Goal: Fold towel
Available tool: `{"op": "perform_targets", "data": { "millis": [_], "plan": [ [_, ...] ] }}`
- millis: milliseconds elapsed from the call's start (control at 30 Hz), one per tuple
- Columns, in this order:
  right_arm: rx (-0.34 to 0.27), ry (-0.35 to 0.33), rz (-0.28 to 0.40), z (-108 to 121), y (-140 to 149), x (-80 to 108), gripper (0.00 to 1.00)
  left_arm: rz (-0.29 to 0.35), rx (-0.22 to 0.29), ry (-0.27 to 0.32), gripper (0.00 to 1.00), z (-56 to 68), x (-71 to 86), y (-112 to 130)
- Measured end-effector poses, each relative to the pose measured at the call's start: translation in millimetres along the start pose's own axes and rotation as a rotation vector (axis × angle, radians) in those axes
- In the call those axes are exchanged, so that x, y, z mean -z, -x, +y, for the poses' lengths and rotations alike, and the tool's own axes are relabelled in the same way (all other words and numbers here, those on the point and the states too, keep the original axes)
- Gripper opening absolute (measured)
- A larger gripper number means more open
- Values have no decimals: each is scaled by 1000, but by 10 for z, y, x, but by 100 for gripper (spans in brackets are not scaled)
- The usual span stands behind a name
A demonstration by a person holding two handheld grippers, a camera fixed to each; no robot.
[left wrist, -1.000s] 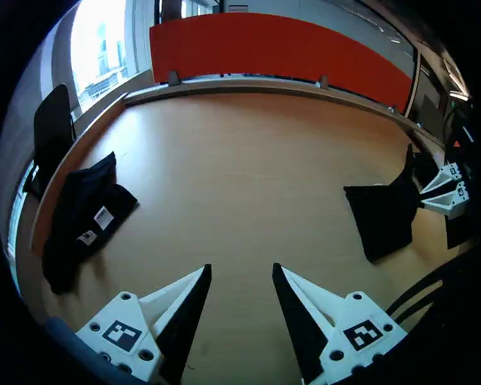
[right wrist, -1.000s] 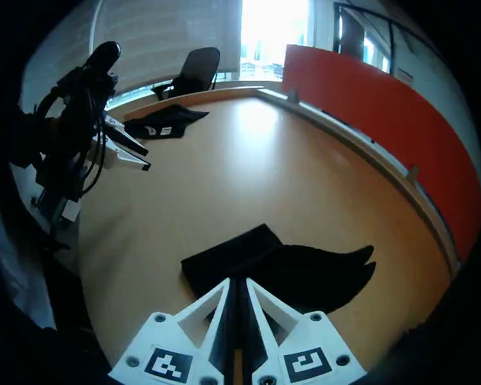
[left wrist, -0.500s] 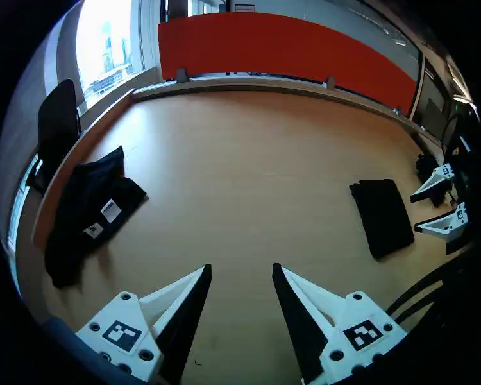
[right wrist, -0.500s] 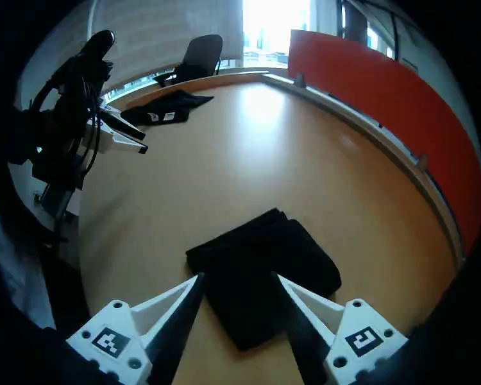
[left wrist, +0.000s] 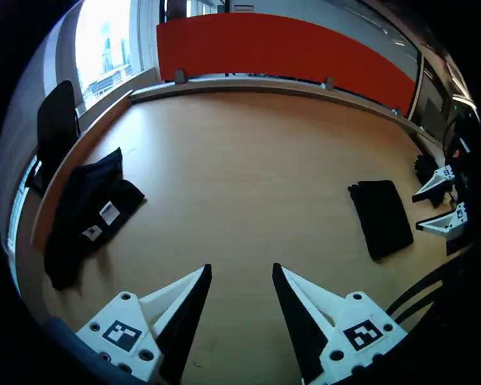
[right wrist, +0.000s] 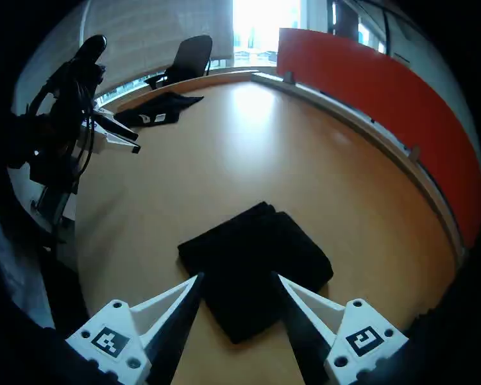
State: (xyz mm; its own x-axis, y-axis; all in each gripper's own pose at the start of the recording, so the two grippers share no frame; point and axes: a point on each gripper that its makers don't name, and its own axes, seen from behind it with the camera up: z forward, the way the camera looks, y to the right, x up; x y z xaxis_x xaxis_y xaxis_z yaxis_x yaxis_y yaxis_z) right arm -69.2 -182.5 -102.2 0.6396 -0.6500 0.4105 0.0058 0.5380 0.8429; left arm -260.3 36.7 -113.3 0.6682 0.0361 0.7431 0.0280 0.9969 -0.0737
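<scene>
Left gripper view: left tool, fingers spread, above bare desk. The black towel, folded into a flat rectangle, lies near the desk's right edge; a dark clothes pile lies at the left edge.
Right gripper view: right tool, fingers spread; the towel lies flat at its tips, with open desk beyond.

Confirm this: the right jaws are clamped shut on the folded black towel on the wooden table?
Not clamped: the jaws of the right gripper stand open near the folded black towel on the wooden table, as the right gripper view shows.
</scene>
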Motion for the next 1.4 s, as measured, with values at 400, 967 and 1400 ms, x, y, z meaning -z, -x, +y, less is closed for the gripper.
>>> {"op": "perform_targets", "data": {
  "millis": [400, 967, 1400],
  "plan": [
    [-9, 19, -37, 4, 248, 1, 78, 2, 0, 3, 69, 25, 11, 13],
    [-35, 41, -98, 49, 663, 6, 78, 3, -3, 8, 69, 59, 9, -3],
    [-56, 48, -152, 63, 920, 12, 69, 3, 0, 10, 69, 78, -7, -13]
  ]
}}
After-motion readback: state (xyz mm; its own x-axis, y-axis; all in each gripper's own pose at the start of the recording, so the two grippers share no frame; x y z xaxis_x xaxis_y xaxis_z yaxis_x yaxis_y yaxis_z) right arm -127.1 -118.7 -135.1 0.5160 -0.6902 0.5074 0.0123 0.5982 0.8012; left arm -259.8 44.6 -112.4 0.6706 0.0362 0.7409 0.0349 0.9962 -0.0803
